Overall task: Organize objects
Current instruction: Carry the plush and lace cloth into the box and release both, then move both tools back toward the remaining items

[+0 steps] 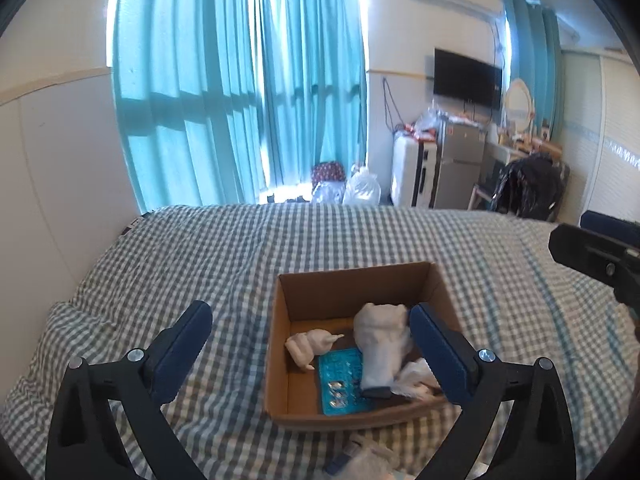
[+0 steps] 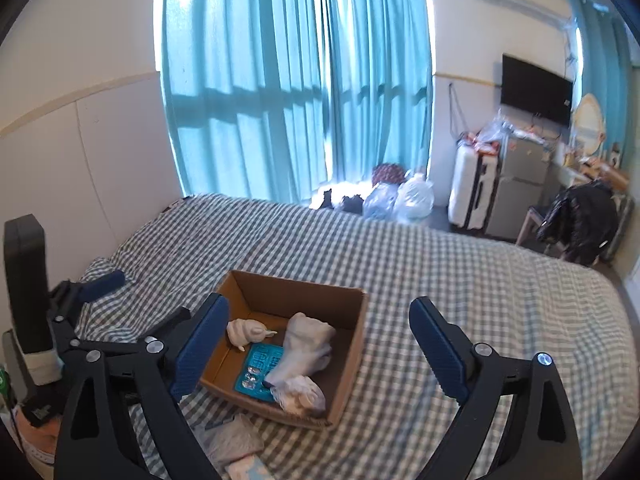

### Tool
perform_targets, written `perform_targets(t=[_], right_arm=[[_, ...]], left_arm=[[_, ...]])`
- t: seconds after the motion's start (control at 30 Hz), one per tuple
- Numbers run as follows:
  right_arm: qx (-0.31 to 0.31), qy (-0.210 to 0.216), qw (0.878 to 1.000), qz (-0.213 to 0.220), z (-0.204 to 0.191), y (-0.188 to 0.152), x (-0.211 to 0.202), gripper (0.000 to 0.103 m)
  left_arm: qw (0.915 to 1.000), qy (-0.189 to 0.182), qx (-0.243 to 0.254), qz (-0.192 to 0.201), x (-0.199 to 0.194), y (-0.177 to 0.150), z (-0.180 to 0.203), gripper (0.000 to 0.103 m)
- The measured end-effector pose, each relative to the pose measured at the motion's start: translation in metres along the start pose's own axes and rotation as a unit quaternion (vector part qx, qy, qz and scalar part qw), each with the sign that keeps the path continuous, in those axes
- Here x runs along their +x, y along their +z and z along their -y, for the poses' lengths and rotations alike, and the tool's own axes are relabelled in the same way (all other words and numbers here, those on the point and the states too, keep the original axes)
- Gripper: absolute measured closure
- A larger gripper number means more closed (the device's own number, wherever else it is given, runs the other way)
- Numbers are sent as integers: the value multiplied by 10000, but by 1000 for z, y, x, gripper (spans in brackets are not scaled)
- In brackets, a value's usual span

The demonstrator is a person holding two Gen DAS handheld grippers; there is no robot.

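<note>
Both grippers look the same: the left gripper (image 1: 310, 354) and right gripper (image 2: 320, 354) have matte black plastic arms with cut-out slots, shiny silver screws at the joints, and ribbed dark-blue finger pads (image 2: 438, 350).

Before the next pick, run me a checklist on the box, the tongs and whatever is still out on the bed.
1. Left tongs open, holding nothing: ok.
2. Right tongs open, holding nothing: ok.
3. Cardboard box upright on the checked bedspread, top open: ok.
4. White figurine, blister pack and rolled sock inside the box: ok.
5. Soft packets in front of the box, not in it: not ok.
6. Room left in the box: cannot tell.
</note>
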State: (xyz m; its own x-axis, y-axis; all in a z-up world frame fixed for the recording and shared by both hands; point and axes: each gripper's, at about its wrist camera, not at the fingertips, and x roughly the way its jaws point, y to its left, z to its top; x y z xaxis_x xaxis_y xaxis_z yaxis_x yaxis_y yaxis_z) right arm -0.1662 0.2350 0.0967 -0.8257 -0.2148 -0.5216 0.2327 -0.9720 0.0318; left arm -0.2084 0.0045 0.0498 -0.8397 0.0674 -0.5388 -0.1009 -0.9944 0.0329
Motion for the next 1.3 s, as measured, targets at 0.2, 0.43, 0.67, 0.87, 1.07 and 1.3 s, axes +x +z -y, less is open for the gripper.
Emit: perform_targets(t=[0.2, 0.43, 0.67, 0.87, 1.07, 1.3], right_arm=[[49, -76, 10000, -1, -13, -20, -45, 10], [-159, -36, 9998, -101, -26, -64, -80, 10], [-174, -480, 9972, -538, -29, -130, -62, 10], [393, -357, 9900, -1310, -16, -196, -21, 10], [494, -441, 9797, -1894, -16, -240, 8, 11], [680, -398, 9679, -2387, -19, -261, 40, 21]], left_arm=[[9999, 57, -149, 42, -46, -12, 0, 0], [9991, 341, -262, -40, -75, -39, -10, 0], [9944, 767, -619, -375, -72, -91, -28, 0], [9876, 956, -782, -974, -43, -159, -30, 0], [9847, 727, -426, -1524, -9, -205, -7, 0], [9803, 592, -205, -1872, 22, -232, 7, 1]])
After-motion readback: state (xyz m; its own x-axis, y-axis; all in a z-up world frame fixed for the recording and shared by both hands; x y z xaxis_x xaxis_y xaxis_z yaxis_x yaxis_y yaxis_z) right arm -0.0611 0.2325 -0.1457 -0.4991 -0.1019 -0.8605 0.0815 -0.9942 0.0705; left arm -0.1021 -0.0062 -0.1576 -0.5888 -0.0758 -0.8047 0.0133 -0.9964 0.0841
